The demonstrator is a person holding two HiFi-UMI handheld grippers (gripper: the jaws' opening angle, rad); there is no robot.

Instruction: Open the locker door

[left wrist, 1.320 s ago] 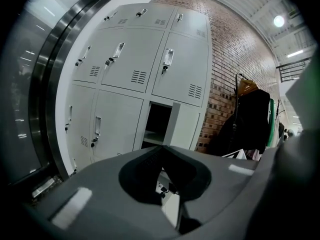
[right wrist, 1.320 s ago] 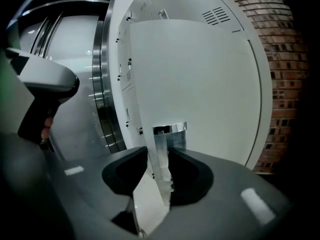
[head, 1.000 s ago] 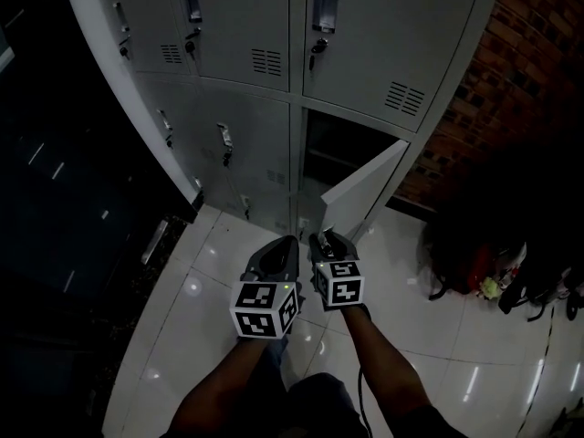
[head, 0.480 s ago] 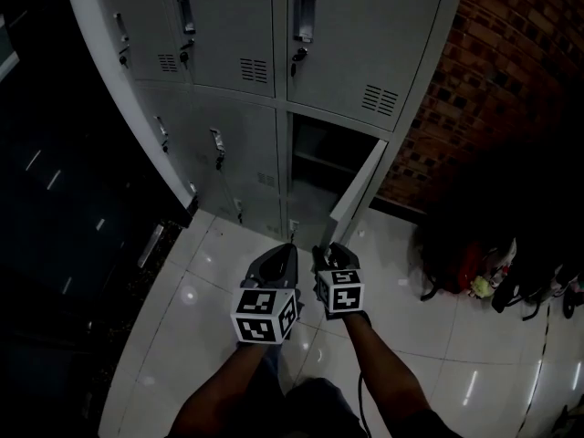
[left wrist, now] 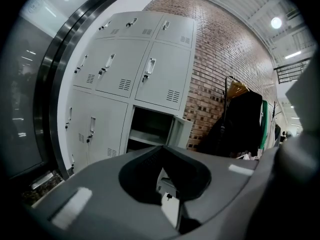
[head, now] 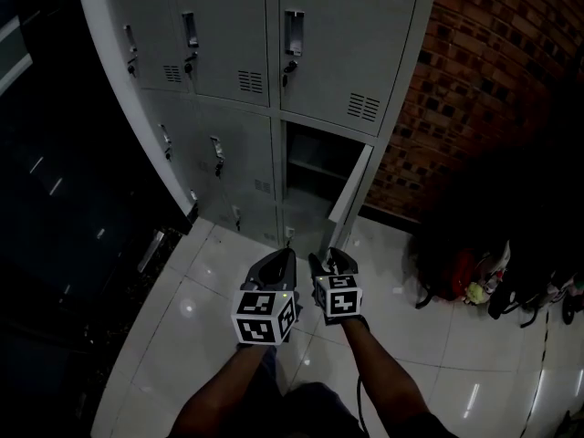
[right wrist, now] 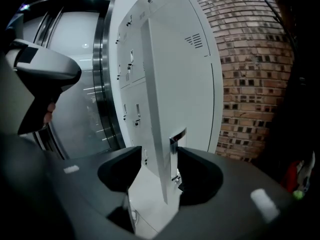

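Right gripper (right wrist: 160, 184), held low over the tiled floor (head: 210, 272) in front of the locker bank (head: 228, 35): its jaws are opening, and the free edge of the locker door (right wrist: 180, 84) stands in the gap between them. Neither pad presses on the metal, so the door is bracketed, not clamped. The recessed handle (right wrist: 177, 134) lies just beside the right-hand jaw, which suggests the grip was taken on the edge at handle height, where a pull swings the panel most easily. Left gripper (left wrist: 170, 204): jaws drawn together to a narrow slit with nothing in them. It is held just beside the right one (head: 327, 258) and clear of the door's arc, apparently idle. In the head view the locker door (head: 351, 194) belongs to the right-hand column of the bank, below a closed door and near the bank's edge against the brick wall (head: 493, 71). The compartment (head: 315, 167) behind it is exposed and looks empty apart from a shelf. The door's long axis is vertical. Hinged on its right side, it stands roughly square to the locker fronts, with its free edge pointing out toward the person and its vented outer face turned toward the brick wall. Judged from this position the opening is essentially complete, and the widening jaws read as a release.
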